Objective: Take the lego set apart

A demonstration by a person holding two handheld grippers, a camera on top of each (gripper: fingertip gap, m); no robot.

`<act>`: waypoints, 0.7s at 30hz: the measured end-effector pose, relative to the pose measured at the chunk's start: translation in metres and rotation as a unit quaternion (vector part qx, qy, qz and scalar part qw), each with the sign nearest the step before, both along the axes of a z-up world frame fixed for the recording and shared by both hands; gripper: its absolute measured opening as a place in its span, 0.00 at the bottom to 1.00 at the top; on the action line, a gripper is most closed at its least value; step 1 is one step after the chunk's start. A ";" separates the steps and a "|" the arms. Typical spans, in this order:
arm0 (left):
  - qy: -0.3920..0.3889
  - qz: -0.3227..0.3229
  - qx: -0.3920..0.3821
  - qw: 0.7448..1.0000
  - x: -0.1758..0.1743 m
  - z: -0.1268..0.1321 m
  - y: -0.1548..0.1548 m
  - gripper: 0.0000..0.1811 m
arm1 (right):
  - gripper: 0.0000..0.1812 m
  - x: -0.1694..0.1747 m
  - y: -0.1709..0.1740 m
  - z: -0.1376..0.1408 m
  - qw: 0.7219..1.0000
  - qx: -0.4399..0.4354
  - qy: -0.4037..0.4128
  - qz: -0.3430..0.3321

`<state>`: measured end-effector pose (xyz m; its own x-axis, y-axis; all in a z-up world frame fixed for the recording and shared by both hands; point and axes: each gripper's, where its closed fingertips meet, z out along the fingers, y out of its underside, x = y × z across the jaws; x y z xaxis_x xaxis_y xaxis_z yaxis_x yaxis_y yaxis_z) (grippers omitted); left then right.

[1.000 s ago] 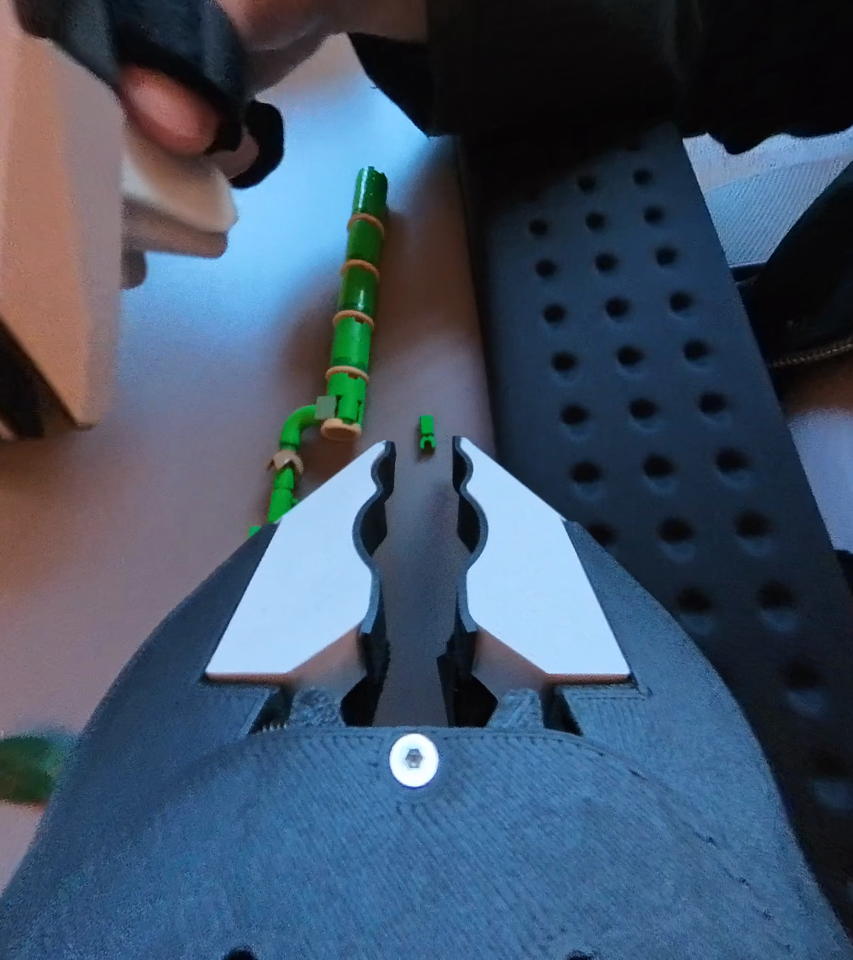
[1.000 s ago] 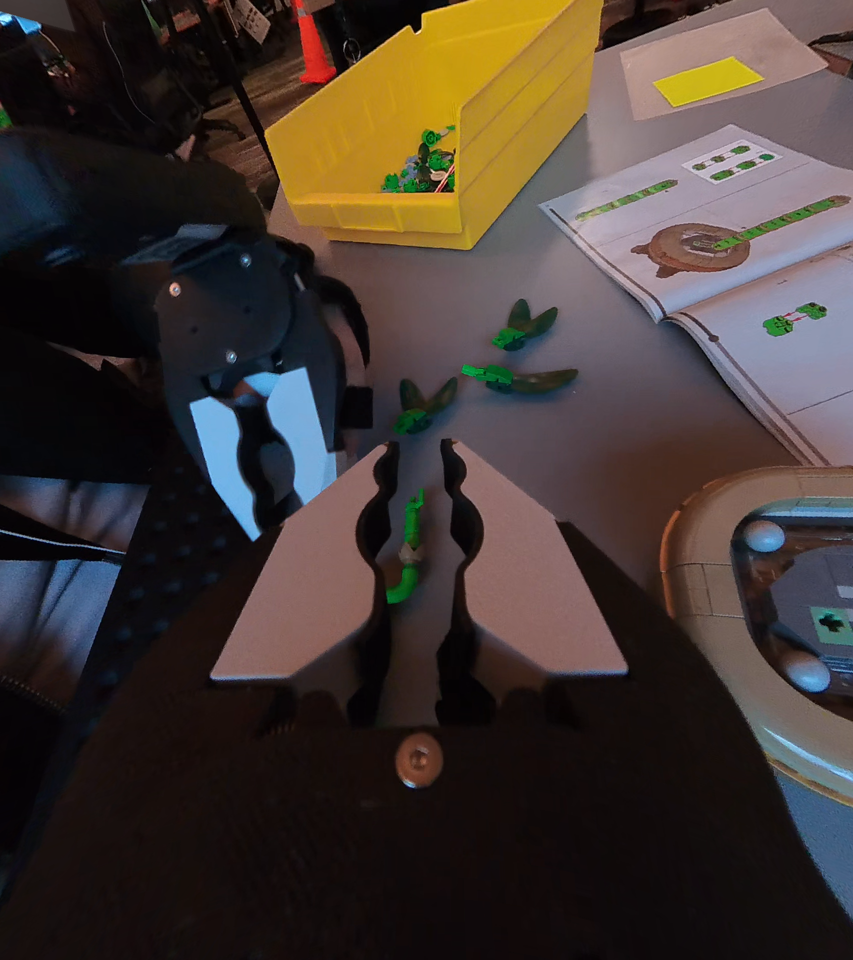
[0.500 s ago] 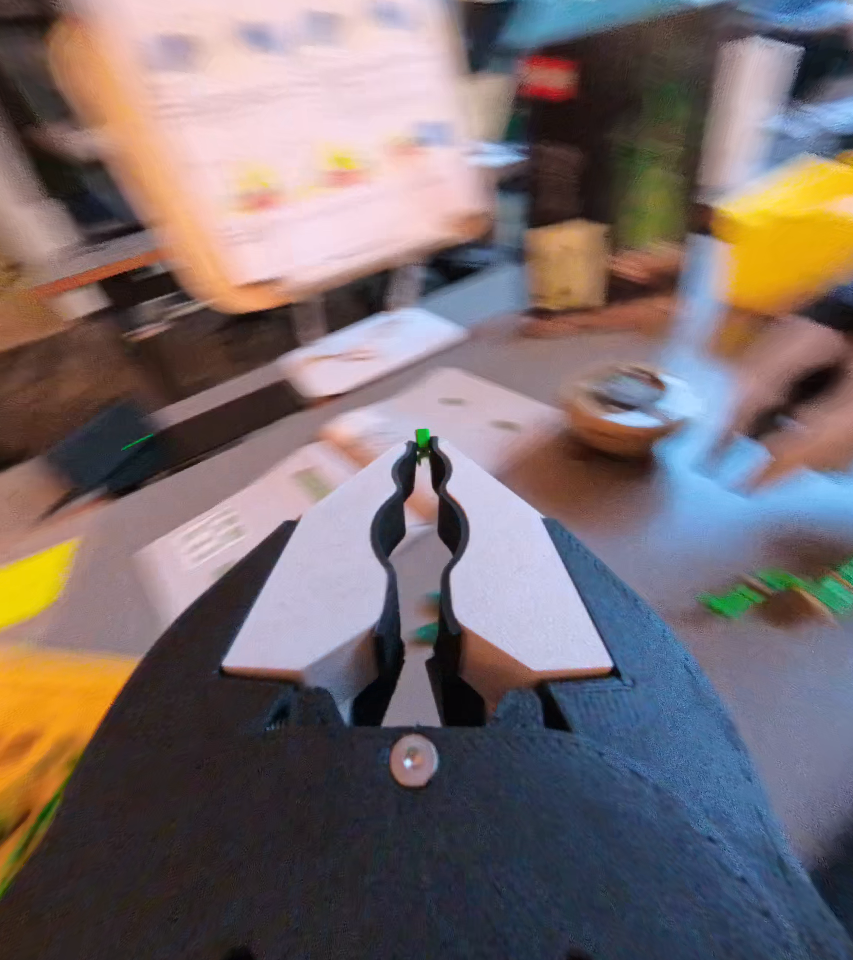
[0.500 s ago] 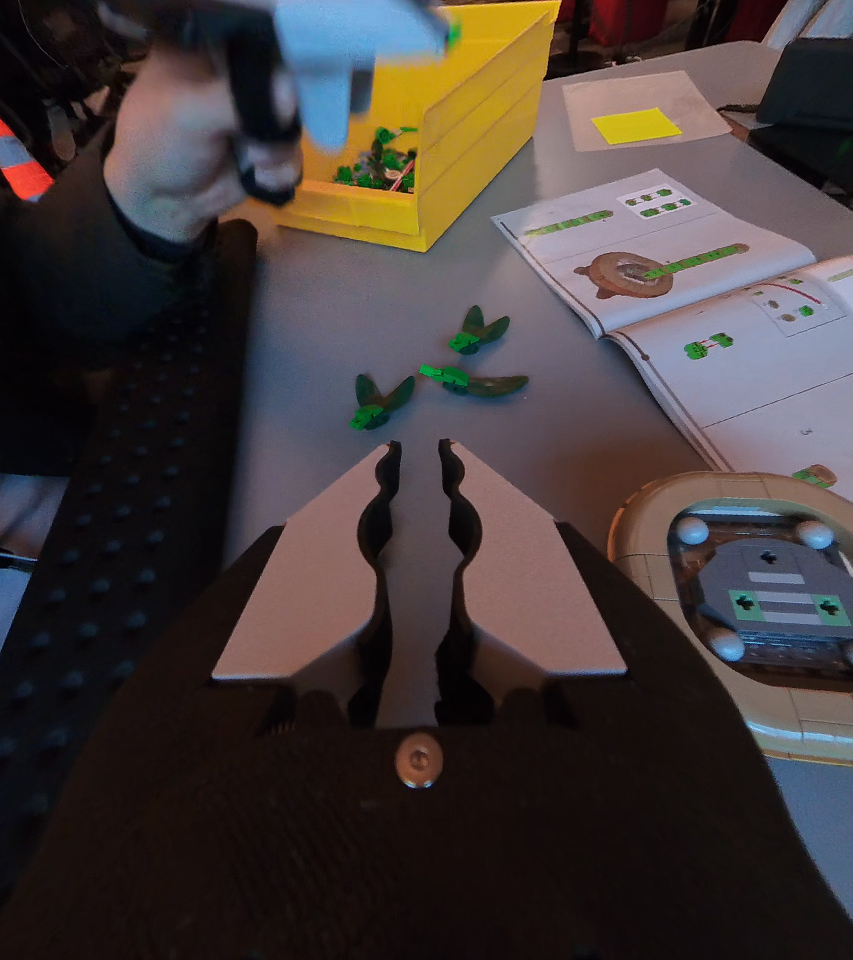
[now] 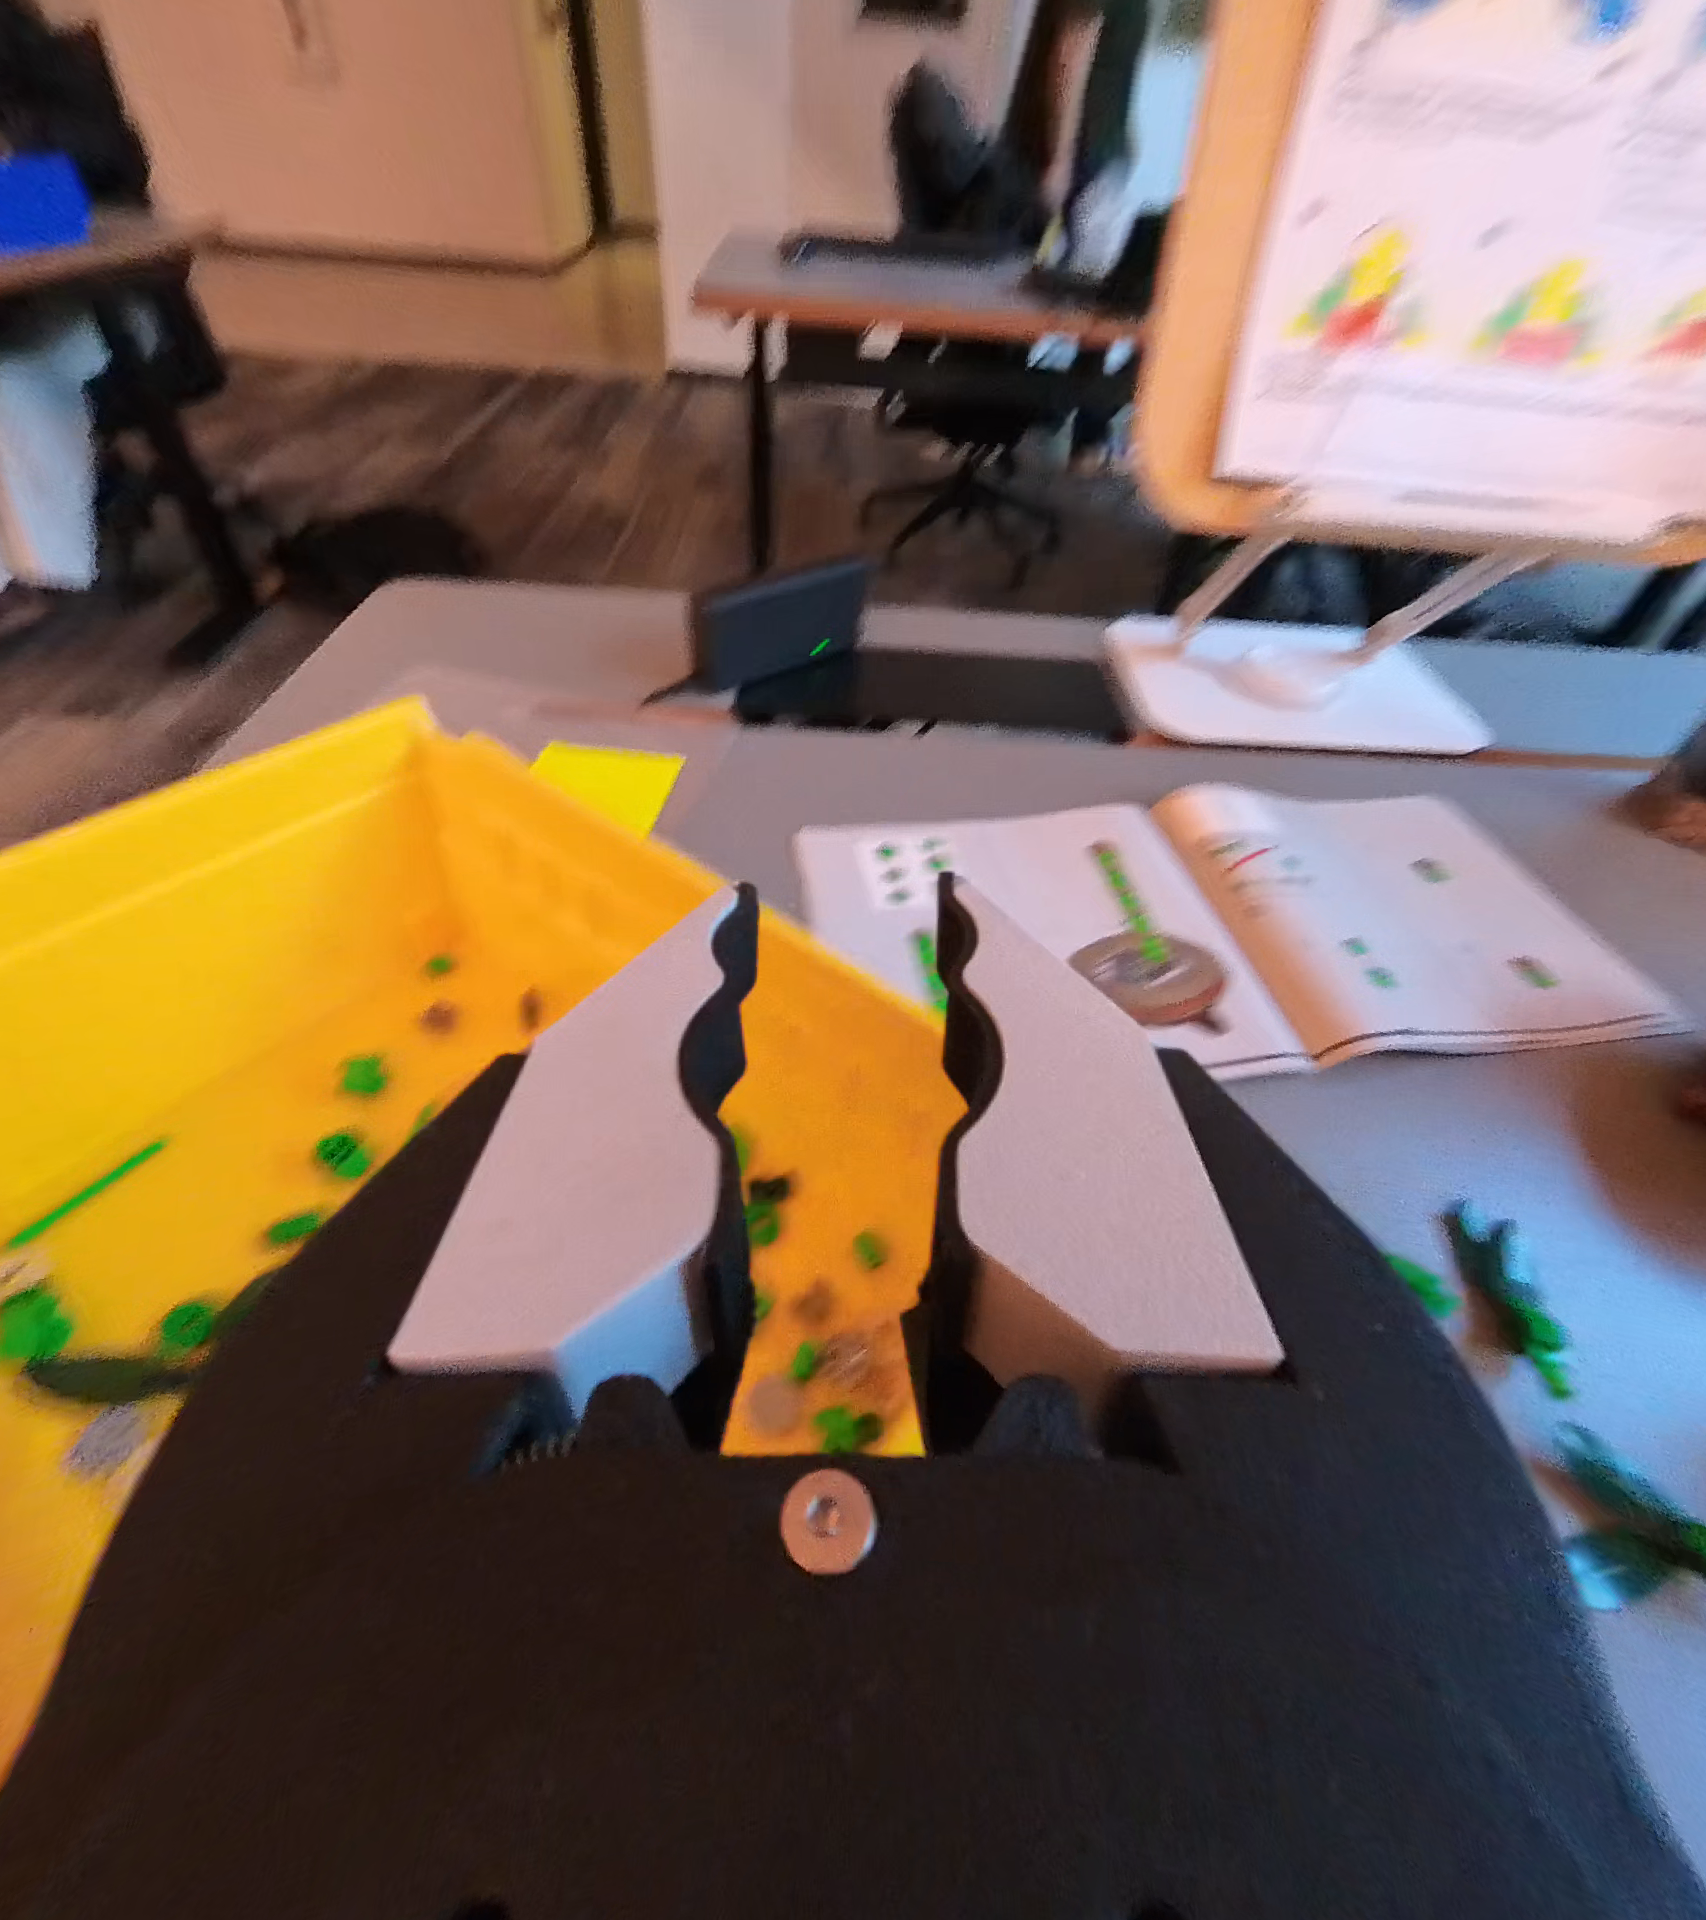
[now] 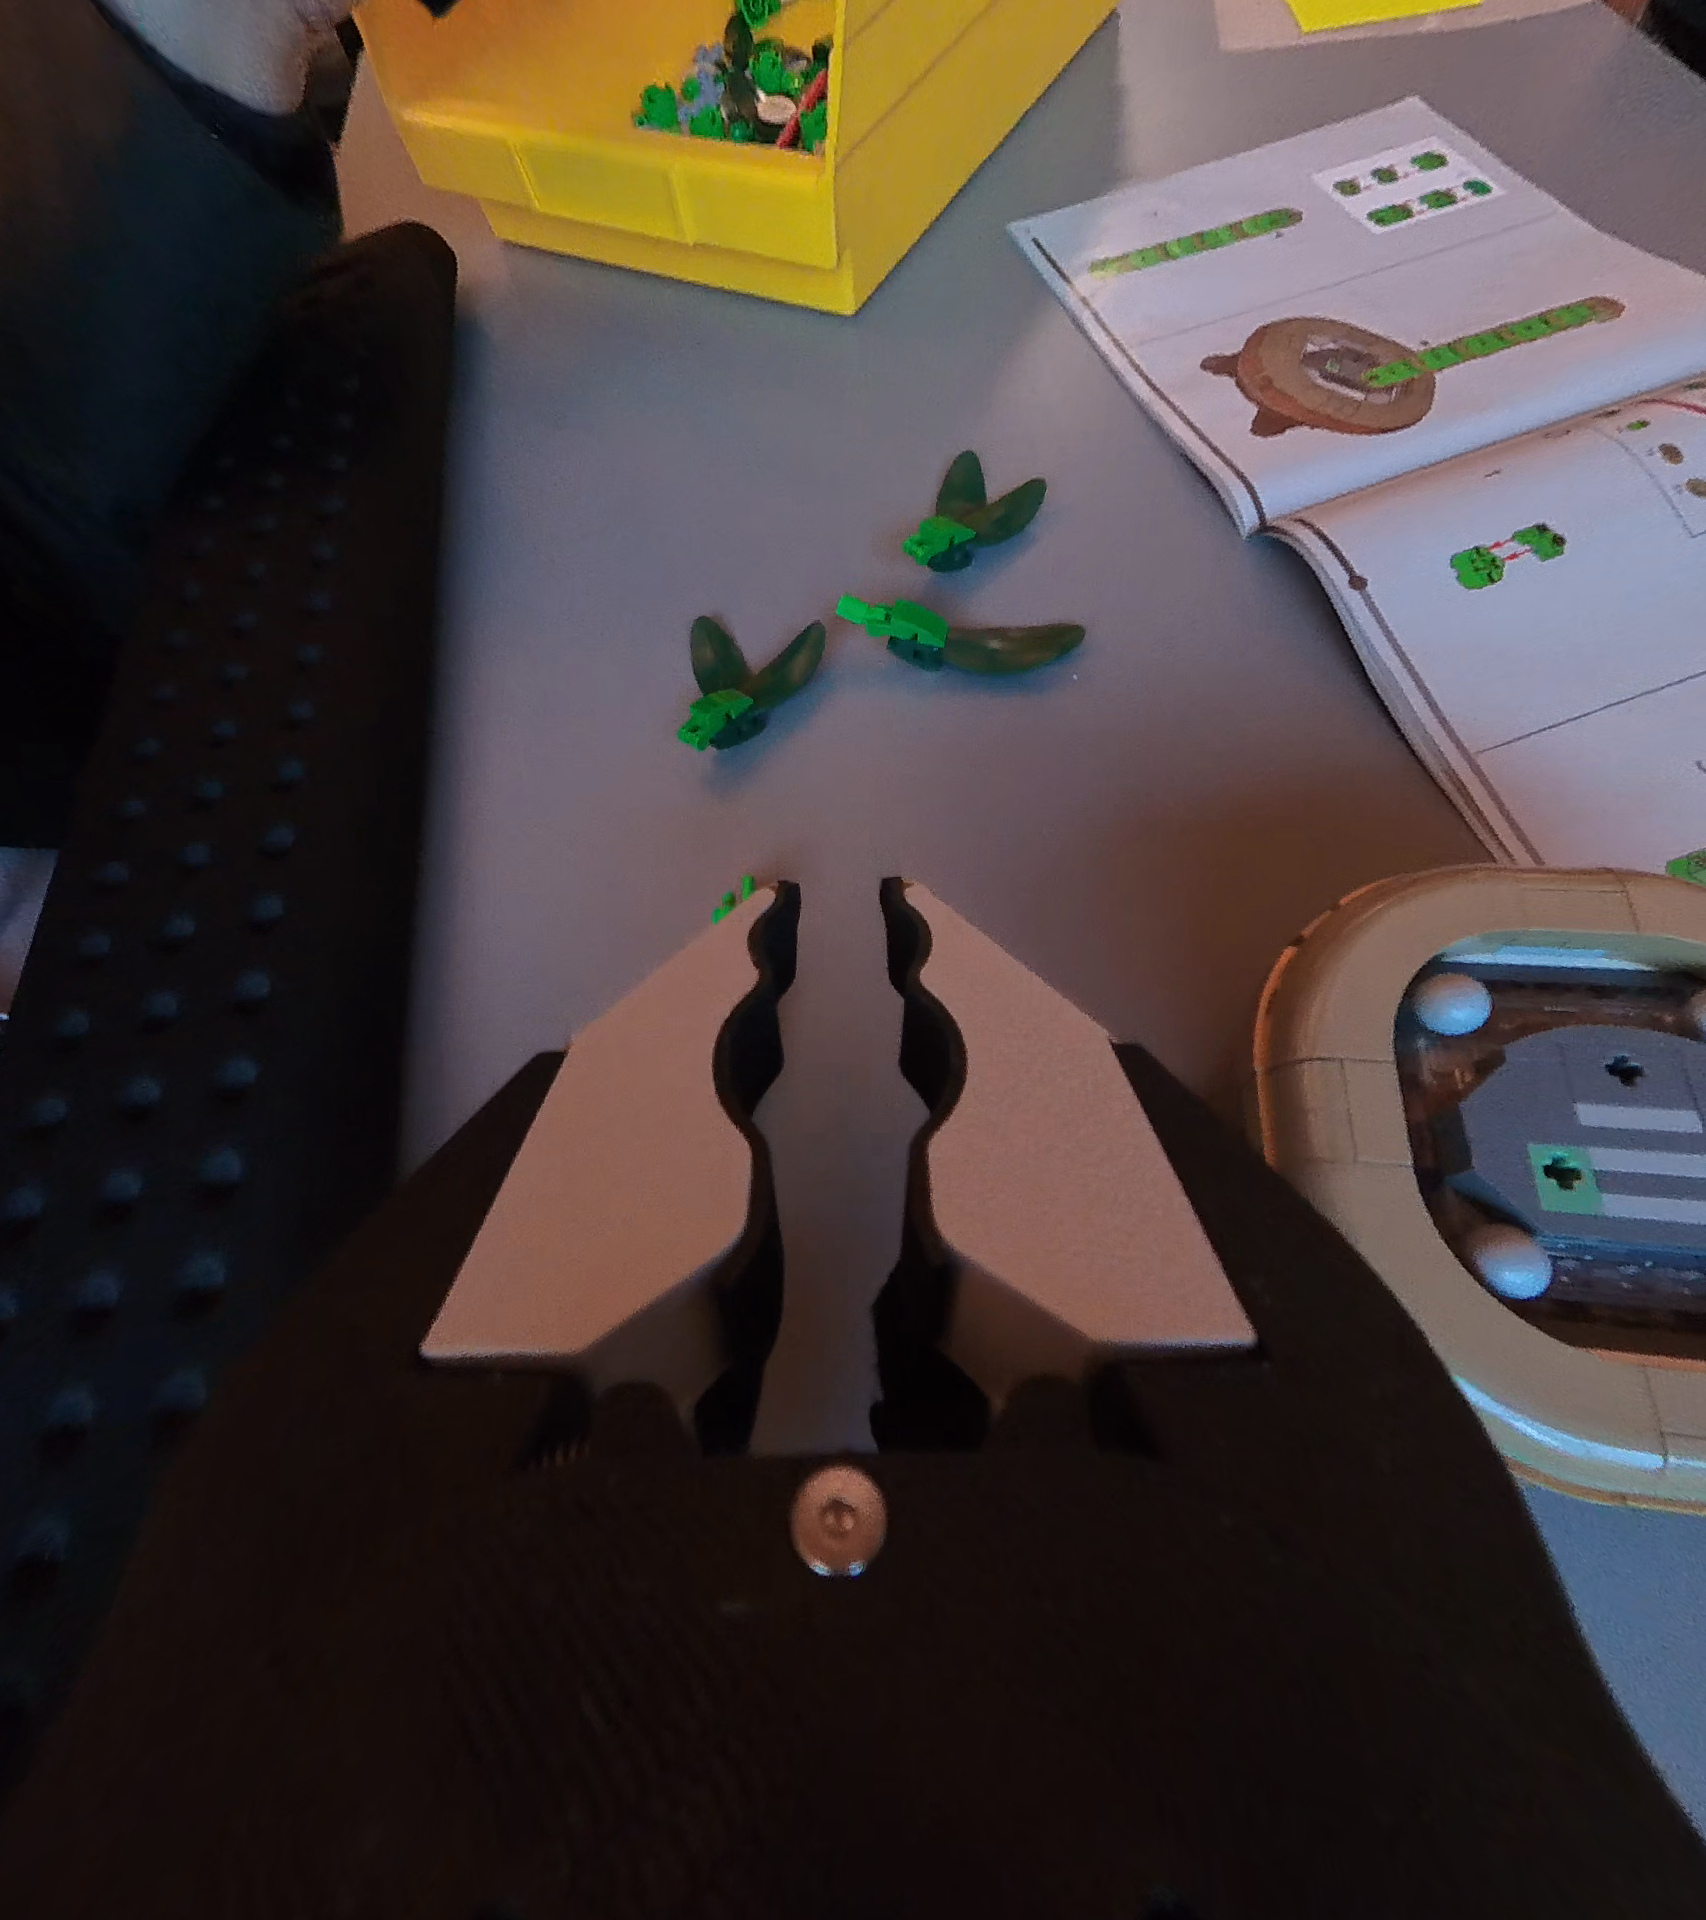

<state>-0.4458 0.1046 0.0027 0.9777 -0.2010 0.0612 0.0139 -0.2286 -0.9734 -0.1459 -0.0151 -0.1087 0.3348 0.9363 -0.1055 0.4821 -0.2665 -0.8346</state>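
Observation:
My left gripper (image 5: 844,891) is open and empty, held above the yellow bin (image 5: 205,914), which holds several loose green and grey lego pieces (image 5: 342,1151). My right gripper (image 6: 838,886) is open and empty, low over the grey table. Three green leaf pieces (image 6: 745,681) (image 6: 963,514) (image 6: 953,636) lie on the table ahead of it. A tiny green bit (image 6: 733,900) shows just beside its left fingertip. The tan rounded lego base (image 6: 1348,1039) with a grey plate inside sits to its right. The bin also shows in the right wrist view (image 6: 683,197).
An open instruction booklet (image 6: 1514,582) lies at the right, also in the left wrist view (image 5: 1348,935). A black perforated strip (image 6: 194,935) runs along the table's left side. Leaf pieces (image 5: 1503,1299) lie right of the bin. A white stand base (image 5: 1285,686) is farther back. My right fingertips sit around 35 centimeters from my left ones.
My left gripper, which pinched a small green piece half a second ago, has swung over the yellow bin and opened; the piece is gone from it. The right gripper has shifted slightly.

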 end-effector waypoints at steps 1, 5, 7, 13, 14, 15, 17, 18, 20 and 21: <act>-0.009 -0.034 0.032 0.999 0.020 0.009 -0.004 0.17 | 0.09 0.002 -0.001 -0.003 1.000 -0.005 -0.009 0.002; -0.049 -0.362 0.066 0.928 0.167 0.012 -0.068 0.06 | 0.12 0.008 -0.015 -0.012 0.999 -0.035 -0.030 0.029; -0.072 -0.542 -0.044 0.836 0.230 -0.023 -0.125 0.03 | 0.13 0.010 -0.025 -0.015 0.997 -0.053 -0.037 0.047; 0.096 -0.607 -0.187 0.767 0.277 -0.132 -0.165 0.13 | 0.12 0.010 -0.035 -0.019 0.995 -0.059 -0.047 0.067; 0.135 -0.597 -0.173 0.772 0.278 -0.140 -0.160 0.16 | 0.12 0.009 -0.036 -0.022 0.994 -0.066 -0.051 0.069; 0.166 -0.585 -0.157 0.778 0.278 -0.143 -0.155 0.18 | 0.12 0.009 -0.037 -0.026 0.993 -0.072 -0.056 0.071; 0.211 -0.566 -0.119 0.788 0.279 -0.144 -0.145 0.23 | 0.12 0.008 -0.038 -0.033 0.992 -0.081 -0.067 0.073; 0.226 -0.564 -0.101 0.787 0.278 -0.143 -0.143 0.23 | 0.12 0.006 -0.038 -0.035 0.991 -0.083 -0.069 0.074; 0.248 -0.573 -0.088 0.776 0.279 -0.147 -0.144 0.22 | 0.12 0.003 -0.037 -0.037 0.991 -0.084 -0.069 0.077; 0.257 -0.577 -0.091 0.770 0.279 -0.151 -0.145 0.22 | 0.12 0.000 -0.037 -0.037 0.991 -0.081 -0.067 0.078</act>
